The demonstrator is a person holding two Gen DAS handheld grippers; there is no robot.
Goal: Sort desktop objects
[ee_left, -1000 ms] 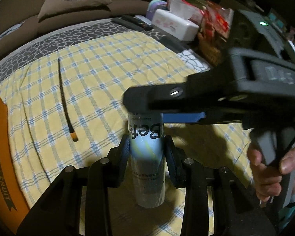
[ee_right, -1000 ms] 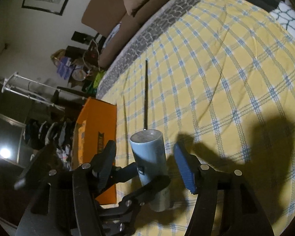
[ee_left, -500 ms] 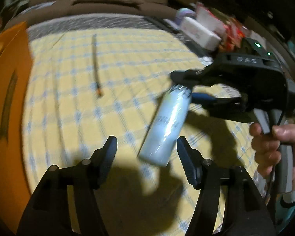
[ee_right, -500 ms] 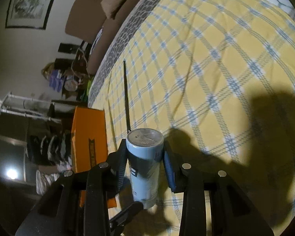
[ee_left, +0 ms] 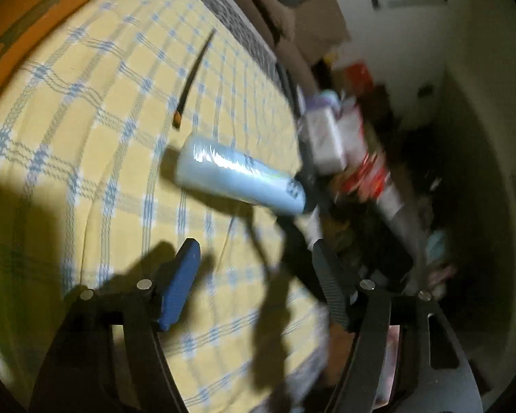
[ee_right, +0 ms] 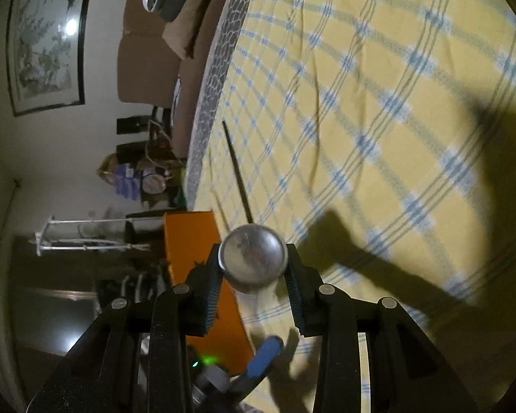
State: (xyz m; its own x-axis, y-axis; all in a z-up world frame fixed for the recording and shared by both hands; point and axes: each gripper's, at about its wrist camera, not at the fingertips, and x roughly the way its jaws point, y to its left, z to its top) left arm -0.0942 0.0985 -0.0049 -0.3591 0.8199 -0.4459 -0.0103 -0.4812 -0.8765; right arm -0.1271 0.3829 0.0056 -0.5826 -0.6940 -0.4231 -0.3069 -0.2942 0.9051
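Observation:
A light-blue spray can [ee_left: 237, 179] hangs tilted above the yellow checked tablecloth [ee_left: 86, 110]. My right gripper [ee_right: 253, 292] is shut on it; the right wrist view shows the can's round metal bottom [ee_right: 253, 258] between the pads. In the left wrist view the can's far end sits in the dark right gripper [ee_left: 306, 186]. My left gripper [ee_left: 258, 289] is open and empty, below the can and apart from it. A thin black paintbrush [ee_left: 194, 79] lies on the cloth beyond the can; it also shows in the right wrist view [ee_right: 237, 175].
An orange box [ee_right: 196, 268] printed with dark lettering stands at the table's left edge [ee_left: 44, 10]. A white tissue pack [ee_left: 326, 137] and red packets [ee_left: 364, 168] crowd the far right side. A brown sofa [ee_right: 148, 58] stands behind the table.
The left gripper let go of the can, opened and drew back, swinging its view. The right gripper shut on the can and lifted and tilted it.

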